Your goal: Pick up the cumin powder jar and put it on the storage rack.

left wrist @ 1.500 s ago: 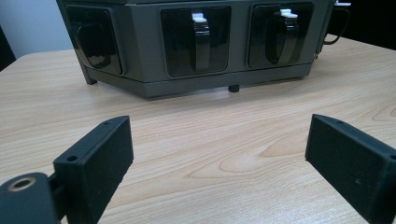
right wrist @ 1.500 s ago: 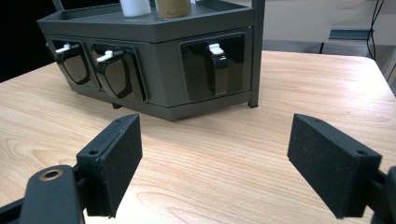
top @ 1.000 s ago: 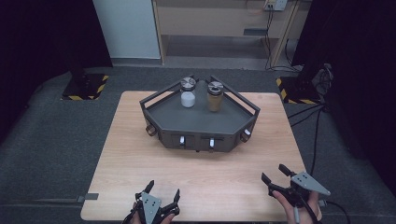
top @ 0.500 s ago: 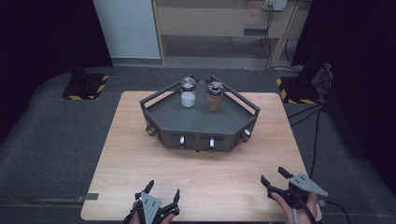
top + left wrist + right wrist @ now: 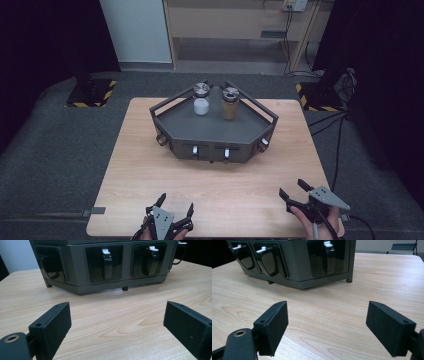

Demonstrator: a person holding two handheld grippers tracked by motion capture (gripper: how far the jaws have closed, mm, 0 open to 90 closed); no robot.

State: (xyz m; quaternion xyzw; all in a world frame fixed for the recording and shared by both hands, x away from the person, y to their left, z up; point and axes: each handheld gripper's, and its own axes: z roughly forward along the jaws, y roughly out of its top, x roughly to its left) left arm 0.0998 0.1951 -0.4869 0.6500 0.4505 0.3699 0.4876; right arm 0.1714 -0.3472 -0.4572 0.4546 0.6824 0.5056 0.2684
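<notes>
Counted on the table [image 5: 150,170]: one grey rack [image 5: 210,132], two jars, two grippers. The rack is taken as landmark. The white jar [image 5: 201,102] and the amber jar [image 5: 230,106] are seen standing upright at the rack's back corner, just beside each other (touching or not cannot be told), each with a round metal lid.

The rack is a dark grey angular tray with a raised rail along its rim and small white-tipped clips on its front faces; it sits at the table's far middle.

The left gripper [image 5: 175,210] is held near the table's near edge, in front of the rack and to its left, well apart from it. The right gripper [image 5: 295,192] is held in front of the rack and to its right, also well apart. Both sets of jaws are seen spread wide, with nothing between them but bare wood.

In the left gripper view [image 5: 117,325] two glossy black front windows with hanging clips are shown close up, plus a small foot under the rack (not made out from above). In the right gripper view [image 5: 327,322] the rack's right front corner and its leg are shown. The jars are seen from the high view.
</notes>
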